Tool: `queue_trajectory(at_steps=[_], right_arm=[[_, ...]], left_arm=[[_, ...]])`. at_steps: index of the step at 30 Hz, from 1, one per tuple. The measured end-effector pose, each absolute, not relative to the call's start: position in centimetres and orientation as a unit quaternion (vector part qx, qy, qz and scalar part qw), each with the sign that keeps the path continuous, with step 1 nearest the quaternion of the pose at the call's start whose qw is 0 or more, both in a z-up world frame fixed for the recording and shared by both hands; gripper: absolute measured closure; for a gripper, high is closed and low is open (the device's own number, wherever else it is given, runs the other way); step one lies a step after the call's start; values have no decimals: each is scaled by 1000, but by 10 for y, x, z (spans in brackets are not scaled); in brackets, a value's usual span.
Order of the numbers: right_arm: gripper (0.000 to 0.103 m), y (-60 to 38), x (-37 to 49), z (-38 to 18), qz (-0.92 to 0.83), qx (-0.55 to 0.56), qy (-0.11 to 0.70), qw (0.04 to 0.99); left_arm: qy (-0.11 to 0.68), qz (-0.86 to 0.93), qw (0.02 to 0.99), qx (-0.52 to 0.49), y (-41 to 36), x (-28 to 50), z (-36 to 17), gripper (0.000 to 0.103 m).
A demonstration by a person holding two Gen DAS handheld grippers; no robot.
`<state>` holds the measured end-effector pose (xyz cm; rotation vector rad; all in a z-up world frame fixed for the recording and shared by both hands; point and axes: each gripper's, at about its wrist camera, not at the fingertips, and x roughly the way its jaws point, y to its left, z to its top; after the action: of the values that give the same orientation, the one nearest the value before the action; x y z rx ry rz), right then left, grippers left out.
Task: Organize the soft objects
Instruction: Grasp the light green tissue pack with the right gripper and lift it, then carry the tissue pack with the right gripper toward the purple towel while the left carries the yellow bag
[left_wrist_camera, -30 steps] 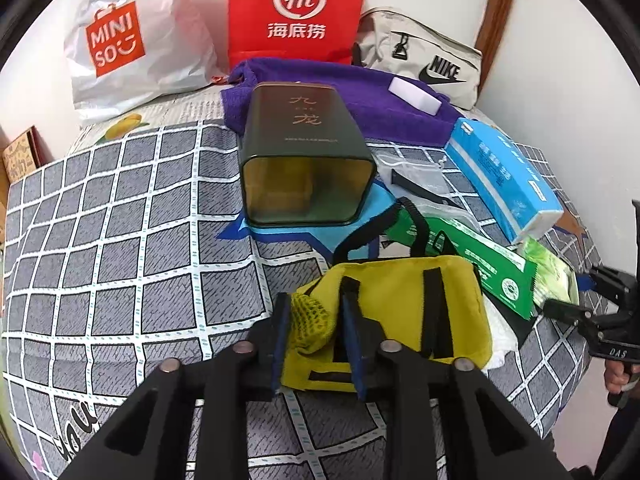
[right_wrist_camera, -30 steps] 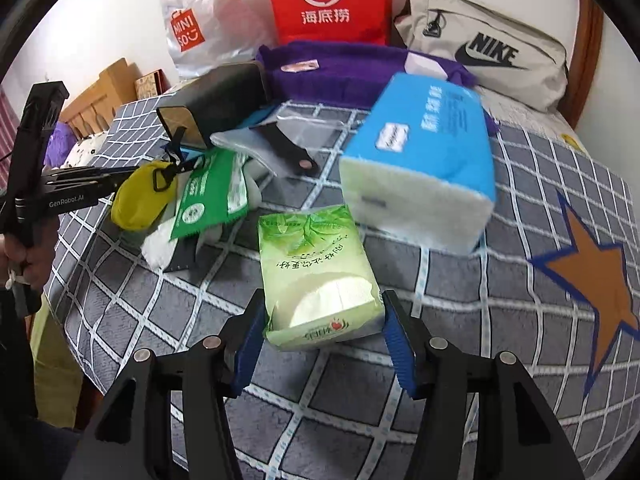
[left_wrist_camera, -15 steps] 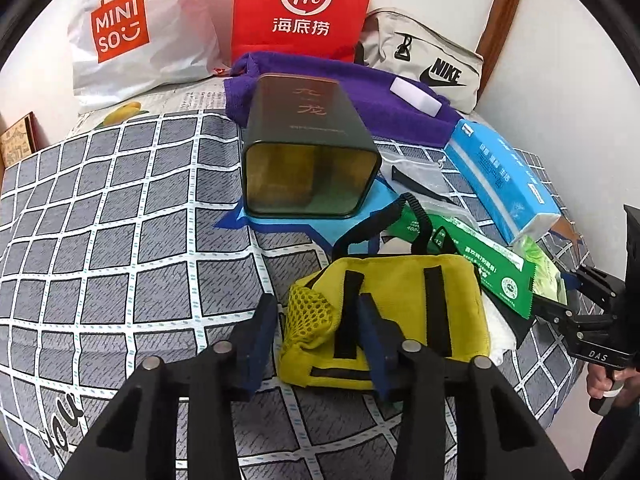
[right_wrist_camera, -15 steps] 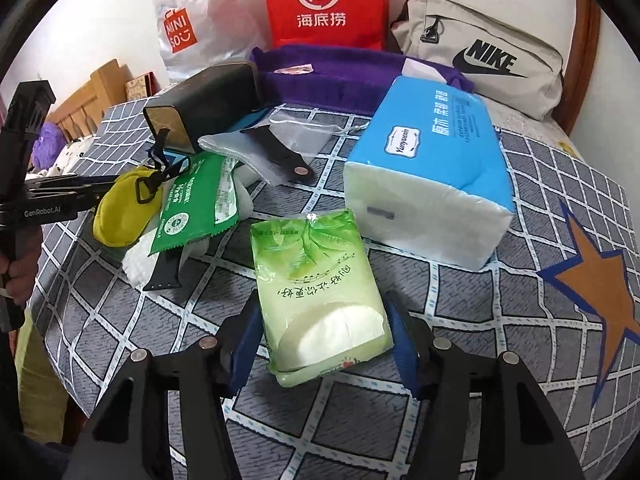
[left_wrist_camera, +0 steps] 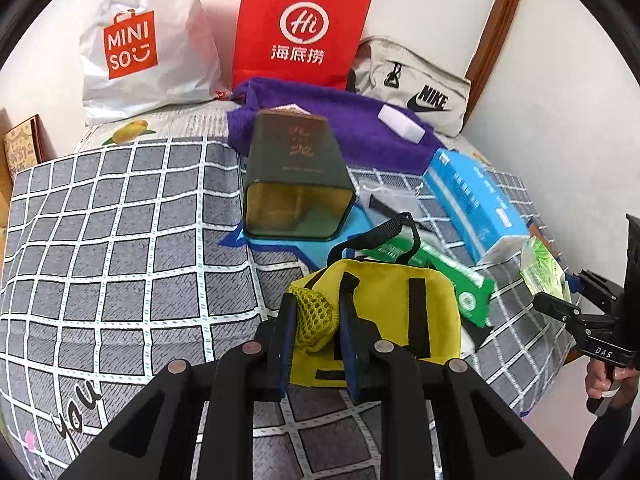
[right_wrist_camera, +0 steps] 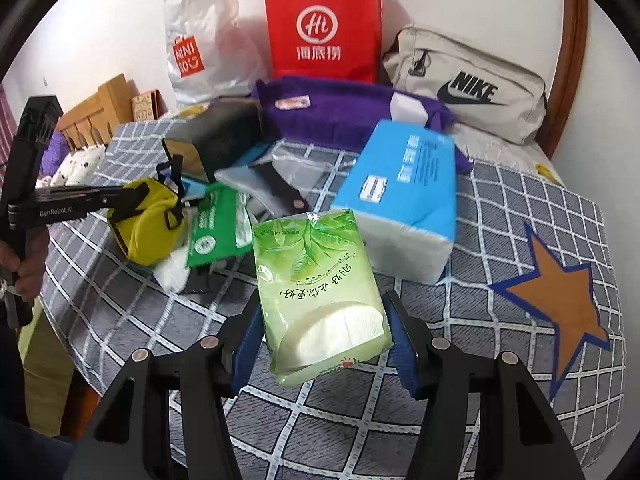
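A yellow bag point(left_wrist_camera: 384, 312) with black straps lies on the checked bedspread point(left_wrist_camera: 120, 240). My left gripper point(left_wrist_camera: 318, 308) has its jaws closing on the bag's mesh corner, which is pinched between the blue pads. In the right wrist view the same bag point(right_wrist_camera: 148, 224) hangs from the left gripper point(right_wrist_camera: 120, 200) at the bed's left edge. My right gripper point(right_wrist_camera: 322, 320) is shut on a green tissue pack point(right_wrist_camera: 316, 272), held tilted above the bedspread. The left wrist view shows that pack point(left_wrist_camera: 542, 268) at the far right.
A blue tissue pack point(right_wrist_camera: 400, 200), a green wipes packet point(right_wrist_camera: 218, 224) and a clear pouch point(right_wrist_camera: 280, 176) lie mid-bed. A dark green tin point(left_wrist_camera: 298, 184) lies on its side. A purple towel point(left_wrist_camera: 352, 128), red bag point(left_wrist_camera: 300, 28), white Miniso bag point(left_wrist_camera: 136, 48) and Nike pouch point(left_wrist_camera: 416, 84) line the wall.
The left jaws have narrowed onto the yellow bag's mesh corner and risen a little. The right gripper has lifted the green tissue pack off the bedspread.
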<state>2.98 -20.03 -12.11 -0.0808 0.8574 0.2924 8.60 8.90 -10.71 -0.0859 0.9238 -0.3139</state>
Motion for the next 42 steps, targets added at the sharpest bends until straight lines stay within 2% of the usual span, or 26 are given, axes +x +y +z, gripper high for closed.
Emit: queue_trajectory(at_steps=[18,42], right_arm=[[46,-211,58,-86,125,-3,391,912],[46,-226,150,-49,94,14,373,923]], left_arm=[[424,-129,894,-57,92,93,-69,83],[414,-98,902,-77,95,177,-39,83]])
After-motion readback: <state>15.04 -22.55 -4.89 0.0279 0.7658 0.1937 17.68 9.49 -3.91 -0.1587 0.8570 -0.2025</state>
